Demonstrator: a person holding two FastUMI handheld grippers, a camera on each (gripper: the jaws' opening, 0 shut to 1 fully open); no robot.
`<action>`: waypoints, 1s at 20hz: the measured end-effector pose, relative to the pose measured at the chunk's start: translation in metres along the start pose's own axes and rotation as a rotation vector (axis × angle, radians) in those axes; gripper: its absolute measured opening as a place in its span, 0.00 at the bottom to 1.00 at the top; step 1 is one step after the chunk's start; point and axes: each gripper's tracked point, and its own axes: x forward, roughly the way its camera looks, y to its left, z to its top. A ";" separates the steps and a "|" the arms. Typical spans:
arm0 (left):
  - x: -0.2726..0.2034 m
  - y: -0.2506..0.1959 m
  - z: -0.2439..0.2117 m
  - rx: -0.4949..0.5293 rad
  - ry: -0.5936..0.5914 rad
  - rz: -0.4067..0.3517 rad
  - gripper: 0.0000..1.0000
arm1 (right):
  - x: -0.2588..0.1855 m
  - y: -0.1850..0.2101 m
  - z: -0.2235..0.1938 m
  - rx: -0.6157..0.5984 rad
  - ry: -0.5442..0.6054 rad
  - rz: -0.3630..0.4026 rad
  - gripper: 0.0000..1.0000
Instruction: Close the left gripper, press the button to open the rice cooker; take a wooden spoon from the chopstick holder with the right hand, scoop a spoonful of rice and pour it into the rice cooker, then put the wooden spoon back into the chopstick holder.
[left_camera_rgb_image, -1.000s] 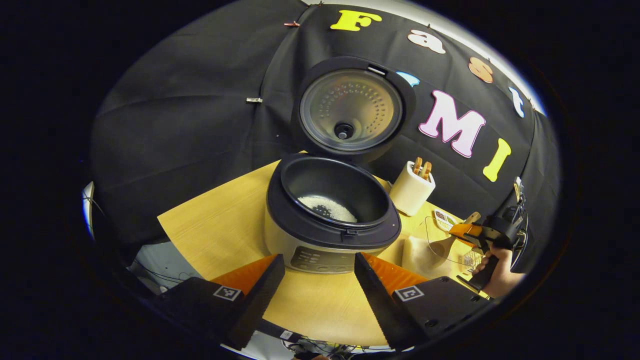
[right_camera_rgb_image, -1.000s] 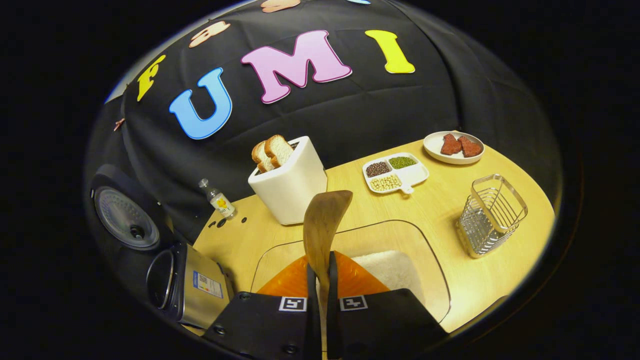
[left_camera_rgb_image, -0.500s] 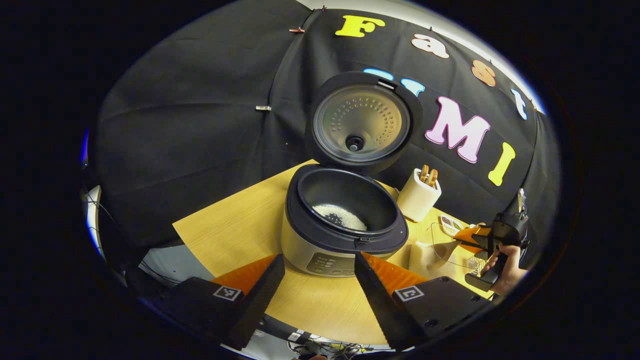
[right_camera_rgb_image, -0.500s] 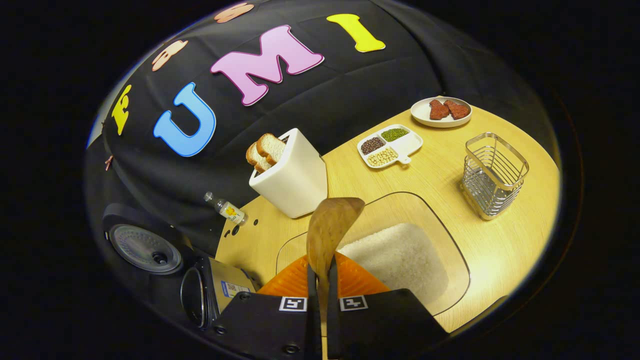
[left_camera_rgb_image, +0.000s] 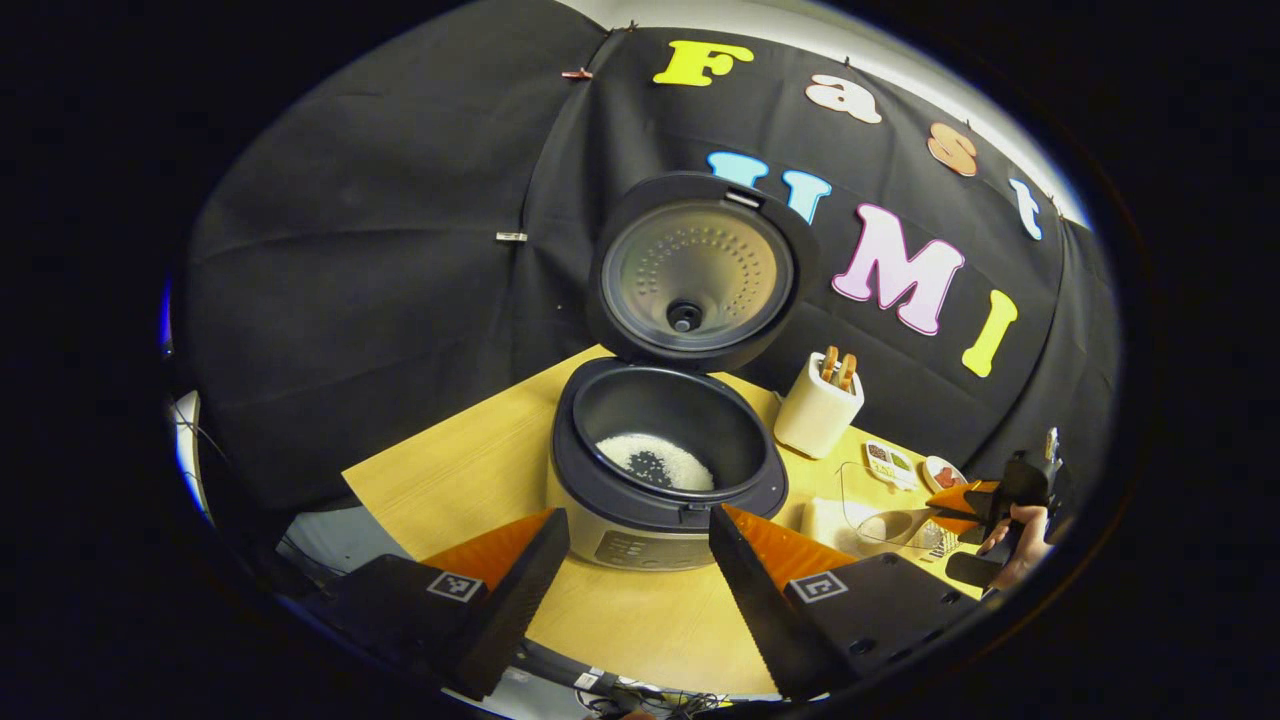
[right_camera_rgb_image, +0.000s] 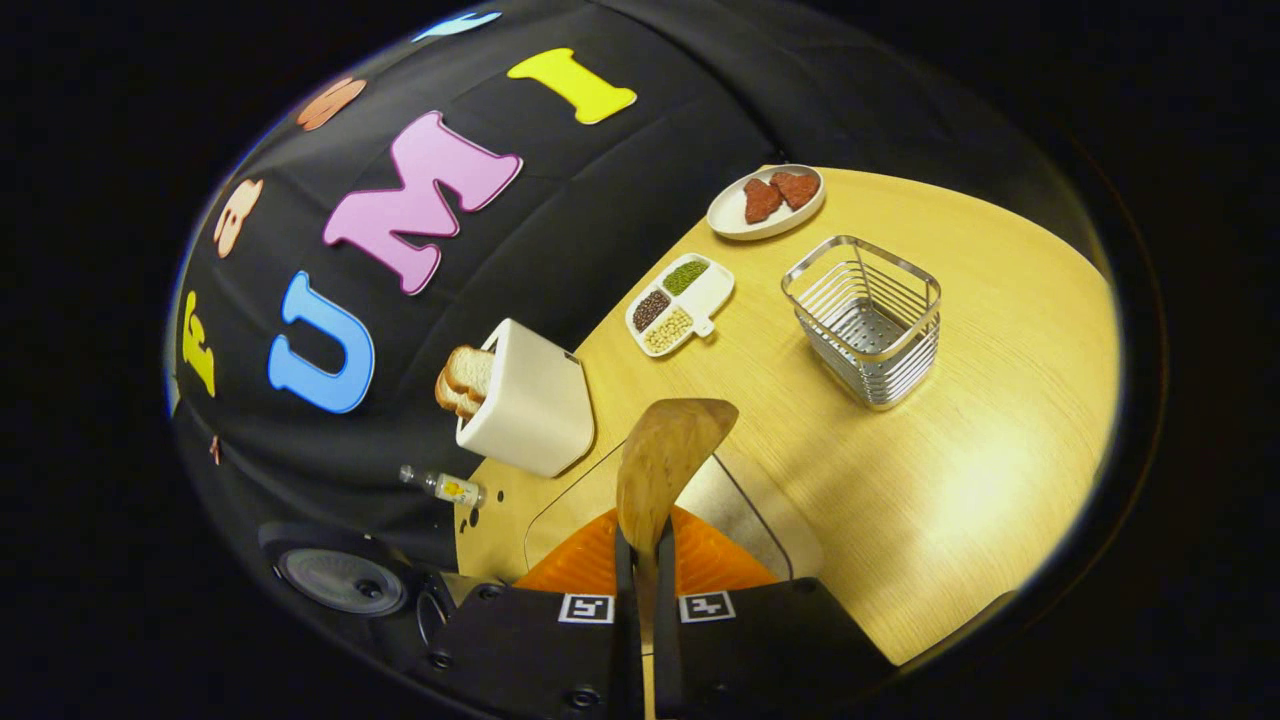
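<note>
The right gripper (right_camera_rgb_image: 640, 560) is clamped tight on the handle of the brown wooden spoon (right_camera_rgb_image: 665, 470), both fingers pressing the thin stem between them so that almost no gap shows; the spoon's long axis runs straight forward along the fingers, its broad oval bowl pointing away from the gripper and poised over the near corner of the clear, shallow rectangular rice tray (right_camera_rgb_image: 560, 500) on the pale wooden table (right_camera_rgb_image: 960, 470). In the left gripper view the same gripper (left_camera_rgb_image: 965, 510), held in a hand (left_camera_rgb_image: 1015, 545), sits far to the right with the spoon (left_camera_rgb_image: 890, 522) lying nearly level, bowl towards the rice cooker, over the tray. The left gripper (left_camera_rgb_image: 640, 545) stands wide open and holds nothing, its two fingers spread either side of the silver-and-black rice cooker (left_camera_rgb_image: 665, 470), whose round lid (left_camera_rgb_image: 695, 270) stands upright and open, a little white rice lying in the dark inner pot. The square wire chopstick holder (right_camera_rgb_image: 868, 320) stands upright well beyond the spoon's tip, near the white toaster (right_camera_rgb_image: 525, 400) with bread slices, the divided white dish of beans (right_camera_rgb_image: 678, 305) and the small plate (right_camera_rgb_image: 765, 200)
</note>
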 end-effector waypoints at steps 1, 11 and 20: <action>0.000 -0.004 0.003 0.005 -0.003 -0.008 0.95 | -0.001 0.000 0.005 0.025 -0.003 0.003 0.09; 0.006 -0.023 0.016 -0.011 -0.047 -0.091 0.92 | -0.020 0.053 0.037 0.217 0.005 0.084 0.09; -0.005 -0.013 0.036 -0.010 -0.093 -0.121 0.95 | -0.033 0.151 0.005 0.182 0.109 0.244 0.09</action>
